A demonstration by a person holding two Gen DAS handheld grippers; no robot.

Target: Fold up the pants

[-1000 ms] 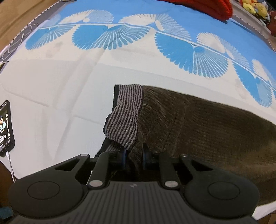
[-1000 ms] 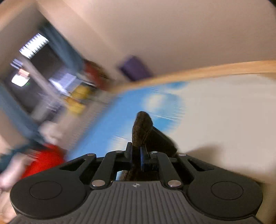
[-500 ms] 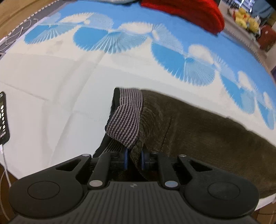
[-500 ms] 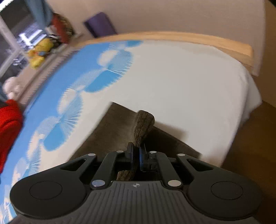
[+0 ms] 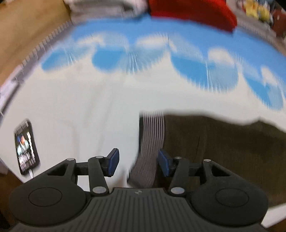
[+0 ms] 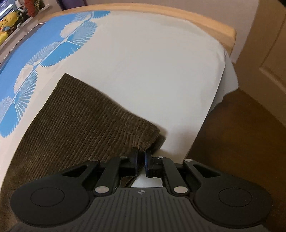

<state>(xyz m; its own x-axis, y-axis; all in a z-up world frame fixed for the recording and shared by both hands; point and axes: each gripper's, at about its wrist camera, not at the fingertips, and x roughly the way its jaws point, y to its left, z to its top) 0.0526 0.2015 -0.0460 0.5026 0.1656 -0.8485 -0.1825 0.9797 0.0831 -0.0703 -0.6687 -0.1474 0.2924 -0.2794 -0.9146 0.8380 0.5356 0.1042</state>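
Dark olive corduroy pants [image 5: 223,148] lie flat on the bed, with a grey striped waistband [image 5: 152,139] at their left end. My left gripper [image 5: 136,164] is open, its blue pads either side of the waistband, which lies loose between them. In the right wrist view the leg end of the pants [image 6: 85,121] lies flat on the white sheet. My right gripper [image 6: 141,160] sits at the hem corner with its jaws nearly together; a thin gap shows and the cloth is at the tips, not clearly pinched.
The bed cover [image 5: 89,107] is white with blue fan patterns. A phone [image 5: 26,146] on a cable lies at the left edge. A red garment [image 5: 193,12] lies at the far side. A wooden bed frame [image 6: 196,19] and a door [image 6: 268,53] are on the right.
My left gripper has opened and let go of the waistband. My right gripper has lowered the leg end onto the bed; the raised fold now lies flat.
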